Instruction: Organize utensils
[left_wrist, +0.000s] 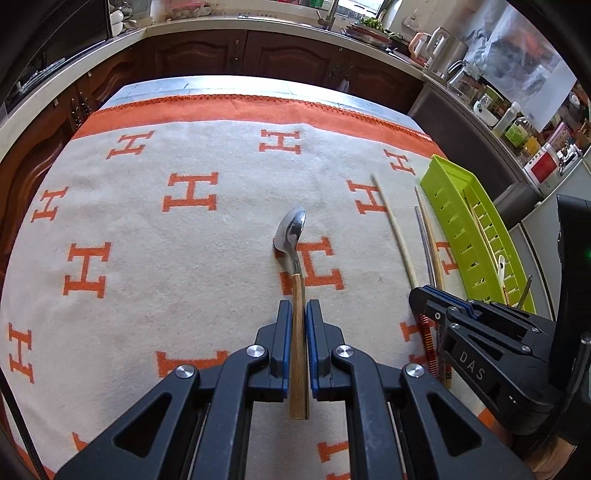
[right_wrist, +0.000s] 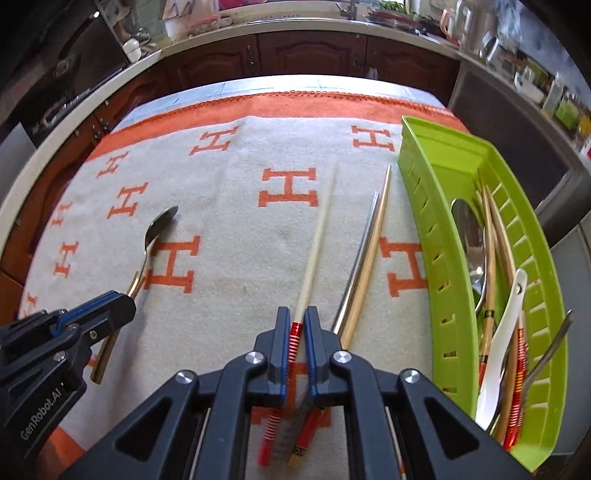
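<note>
Left gripper (left_wrist: 298, 306) clamps spoon (left_wrist: 293, 236) by its wooden handle, bowl ahead on the blanket (left_wrist: 147, 229), likely for the green tray (left_wrist: 476, 229) far right; tray contents mostly cut off

Right gripper (right_wrist: 298, 314) pinches pale chopstick (right_wrist: 317, 243) at its red-wound end, tray just right; the butt ends under the jaws are blurred

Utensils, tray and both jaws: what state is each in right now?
Spoon: gripped by its wooden handle, bowl on the cloth.
Left gripper: jaws shut on the spoon.
Cream chopstick: gripped at its red-wound end.
Right gripper: jaws shut on it.
Chopstick pair: loose on cloth.
Green tray: partly filled.
</note>
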